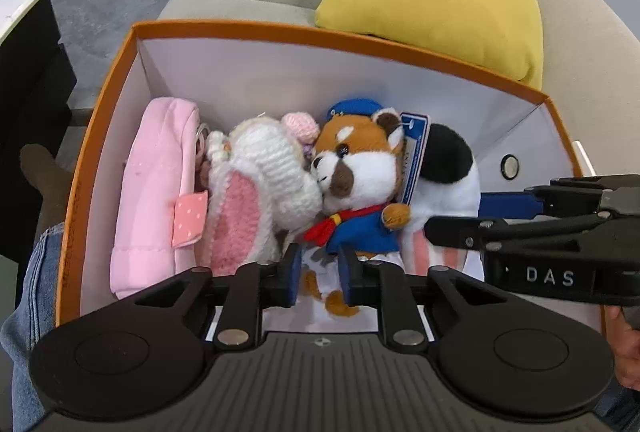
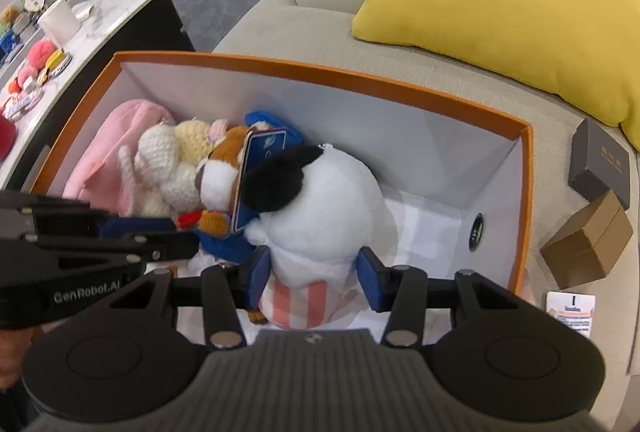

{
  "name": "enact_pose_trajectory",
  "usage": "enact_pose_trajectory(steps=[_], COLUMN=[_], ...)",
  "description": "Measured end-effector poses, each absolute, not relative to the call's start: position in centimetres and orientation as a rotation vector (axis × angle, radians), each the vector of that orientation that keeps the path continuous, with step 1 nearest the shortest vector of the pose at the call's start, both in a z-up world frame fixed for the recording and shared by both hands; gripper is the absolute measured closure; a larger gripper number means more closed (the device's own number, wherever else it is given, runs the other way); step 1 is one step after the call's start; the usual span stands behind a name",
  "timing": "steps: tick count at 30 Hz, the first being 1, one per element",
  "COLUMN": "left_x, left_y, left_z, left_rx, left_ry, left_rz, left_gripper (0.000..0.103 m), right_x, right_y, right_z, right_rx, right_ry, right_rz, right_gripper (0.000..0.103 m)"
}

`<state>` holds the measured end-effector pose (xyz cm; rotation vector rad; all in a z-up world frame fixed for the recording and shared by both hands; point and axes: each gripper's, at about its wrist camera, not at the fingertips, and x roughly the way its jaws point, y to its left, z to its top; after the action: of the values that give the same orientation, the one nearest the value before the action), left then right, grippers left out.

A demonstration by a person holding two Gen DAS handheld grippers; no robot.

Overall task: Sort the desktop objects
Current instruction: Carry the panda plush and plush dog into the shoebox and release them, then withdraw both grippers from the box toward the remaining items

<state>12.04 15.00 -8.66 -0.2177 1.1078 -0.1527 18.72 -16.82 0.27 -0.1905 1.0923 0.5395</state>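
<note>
While the left hand-held gripper (image 1: 319,278) stands nearly closed around the legs of the red panda plush (image 1: 352,188) inside the orange box (image 1: 100,104), the right hand-held gripper (image 2: 311,276) half-open straddles the white plush (image 2: 320,200), so the next move, I think, is arranging or releasing them.

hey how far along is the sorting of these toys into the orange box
Done: the pink pouch, the knitted bunny, the red panda plush and the white plush lie inside the orange box.
In hand: the left gripper straddles the panda's legs, the right gripper straddles the white plush; neither clearly presses.
Left: small items still sit on the white counter.
</note>
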Motion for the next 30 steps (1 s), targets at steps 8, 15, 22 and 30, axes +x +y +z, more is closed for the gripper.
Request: enact_pose_trajectory(steps=[8,15,22,30], left_x=[13.0,11.8,9.7,7.4], left_y=[14.8,14.6,12.0,4.6], left_z=[-8.5,-6.1,-2.4,0.9], left_rx=[-0.212,-0.194,-0.148,-0.029], left_ry=[1.099,1.048,0.963,0.867], left_rz=[-0.137,-0.121,-0.166,-0.307], left_gripper=[0.081,0.081,0.081,0.080], right_x=[19.1,17.6,15.4,14.7], right_y=[-16.5,-18.0,-23.7,-32.8], right_z=[-0.1,3.0,9.1,10.3], right_rx=[-0.196,-0.183,-0.110,-0.197], right_ry=[1.090,1.029,0.851,0.839], right_rz=[0.556,0.614,0.681,0.563], right_gripper=[0.048,0.043,0.044,0.040])
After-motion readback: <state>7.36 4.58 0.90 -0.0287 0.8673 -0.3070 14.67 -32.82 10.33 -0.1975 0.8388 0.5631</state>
